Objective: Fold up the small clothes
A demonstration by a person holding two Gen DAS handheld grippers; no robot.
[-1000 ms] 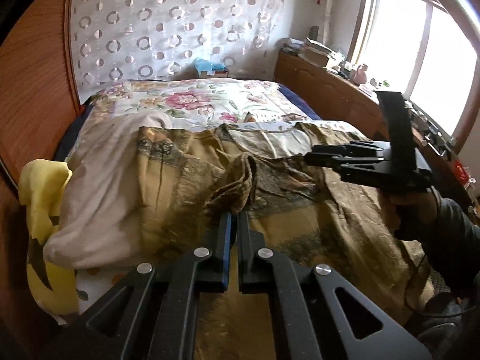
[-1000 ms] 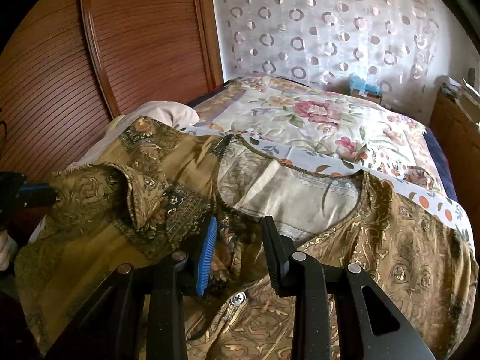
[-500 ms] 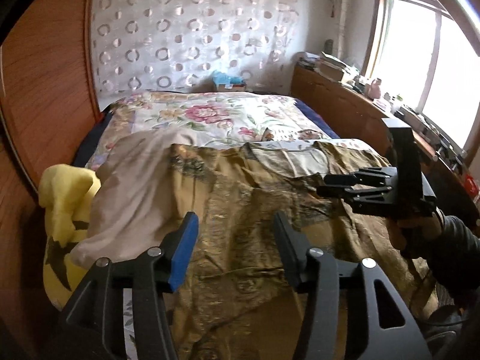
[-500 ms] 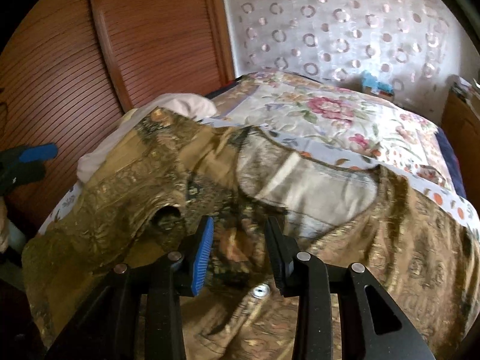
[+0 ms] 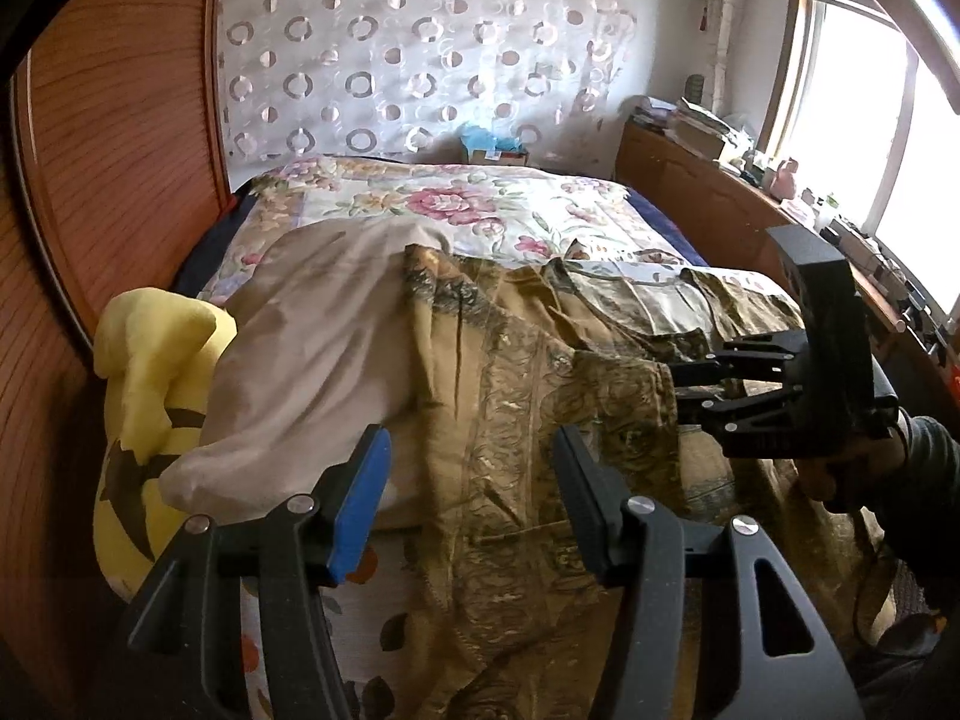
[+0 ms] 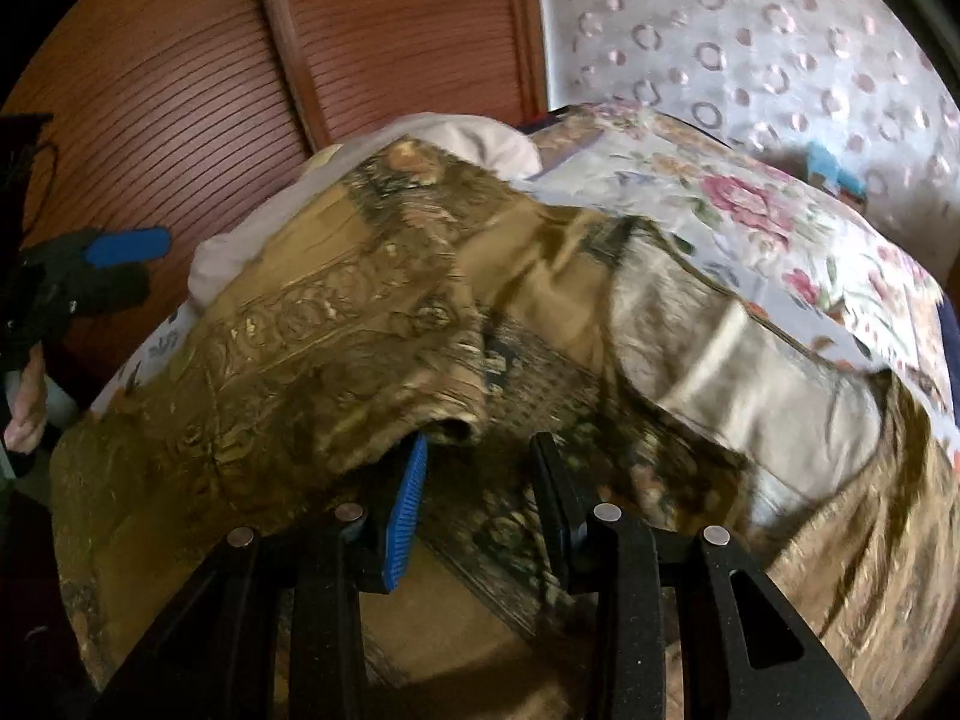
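Left wrist view: gold patterned garment (image 5: 540, 420) spread over the floral bed (image 5: 456, 204) — left gripper (image 5: 468, 492) just opened, jaws apart and empty above it; right gripper (image 6: 477, 492) jaws apart too.

Bedrm: wood headboard (image 5: 120, 138) L, circle-print curtain (image 5: 420, 48) behind bed, bright window (image 5: 870, 138) R.

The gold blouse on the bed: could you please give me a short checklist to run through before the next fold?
1. Left gripper has let go of the sleeve; its jaws have just been opening, nothing between them: ok.
2. Right gripper open, no cloth pinched: ok.
3. Sleeve folded across the gold blouse: ok.
4. Blouse lying flat: not ok, it partly rests on the beige cloth.
5. Bottom hem position: cannot tell, out of view.
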